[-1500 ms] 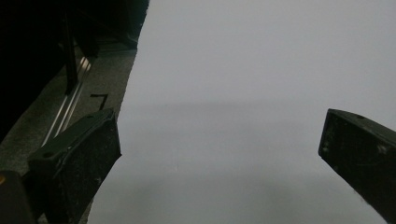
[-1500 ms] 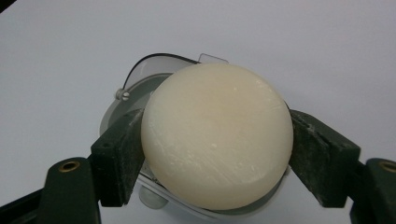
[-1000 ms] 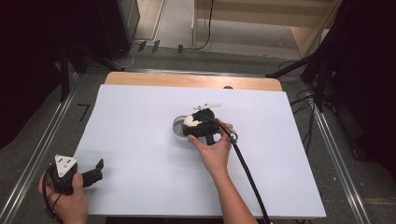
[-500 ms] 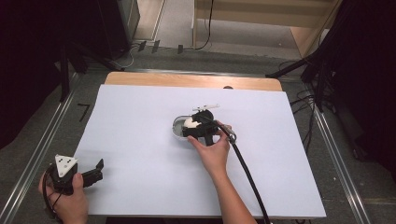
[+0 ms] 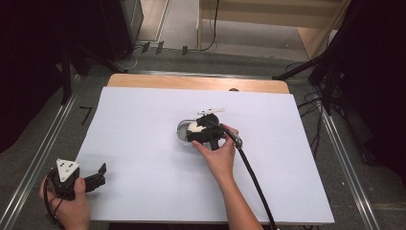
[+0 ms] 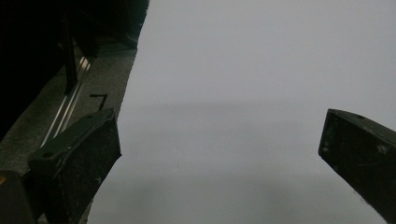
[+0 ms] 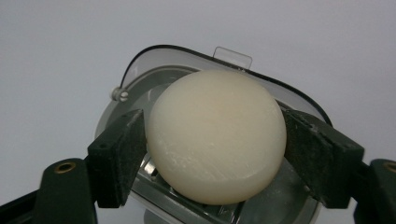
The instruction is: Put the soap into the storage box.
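Gripping a soap bar, right gripper, over clear dish

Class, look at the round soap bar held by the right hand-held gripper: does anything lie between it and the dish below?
Nothing visible does. The right hand-held gripper clamps the soap bar directly over the open dish.

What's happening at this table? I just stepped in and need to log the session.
A person works with a gripper in each hand. The right gripper has its fingers closed on a round cream soap bar, held just over a clear oval dish near the middle of the white table. The left gripper sits idle at the table's near left corner, fingers apart, holding nothing.
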### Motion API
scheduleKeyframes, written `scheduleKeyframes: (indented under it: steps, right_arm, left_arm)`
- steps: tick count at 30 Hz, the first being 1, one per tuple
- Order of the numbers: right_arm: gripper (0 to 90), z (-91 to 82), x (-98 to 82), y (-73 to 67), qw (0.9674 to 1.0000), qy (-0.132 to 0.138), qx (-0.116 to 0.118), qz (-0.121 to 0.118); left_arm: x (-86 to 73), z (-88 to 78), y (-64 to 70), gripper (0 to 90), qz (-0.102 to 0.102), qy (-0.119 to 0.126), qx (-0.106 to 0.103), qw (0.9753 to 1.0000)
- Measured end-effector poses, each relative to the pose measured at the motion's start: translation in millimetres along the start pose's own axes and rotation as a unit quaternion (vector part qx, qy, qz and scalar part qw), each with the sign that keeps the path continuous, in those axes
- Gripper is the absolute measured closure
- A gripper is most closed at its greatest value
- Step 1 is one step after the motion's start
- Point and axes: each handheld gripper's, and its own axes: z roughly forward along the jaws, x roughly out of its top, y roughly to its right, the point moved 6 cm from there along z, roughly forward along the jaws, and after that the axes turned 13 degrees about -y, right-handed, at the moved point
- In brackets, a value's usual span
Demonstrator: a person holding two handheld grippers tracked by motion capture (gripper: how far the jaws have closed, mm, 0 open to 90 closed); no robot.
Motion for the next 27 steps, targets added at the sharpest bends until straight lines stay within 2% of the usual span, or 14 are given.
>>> scheduleKeyframes:
  steps: [2,12,17,27]
  right_arm:
    - [20.6,-3.4,0.5,-0.5,1.0,0.003,0.009,-0.002]
    - [20.0,-18.6,-2.6,5.6,0.9995,0.028,0.012,0.001]
    - [17.5,-28.4,-5.5,16.1,0.9989,0.045,0.013,0.006]
    - [14.6,-42.0,-16.5,37.3,0.9982,0.058,0.013,0.013]
  left_arm:
    - [0.0,0.1,0.1,0.0,0.001,0.0,0.0,1.0]
    - [0.0,0.1,0.3,0.0,0.003,-0.002,0.001,1.0]
    - [0.0,0.2,0.8,0.0,0.005,-0.003,0.001,1.0]
    - [0.1,0.5,0.9,0.0,0.005,-0.001,0.002,1.0]
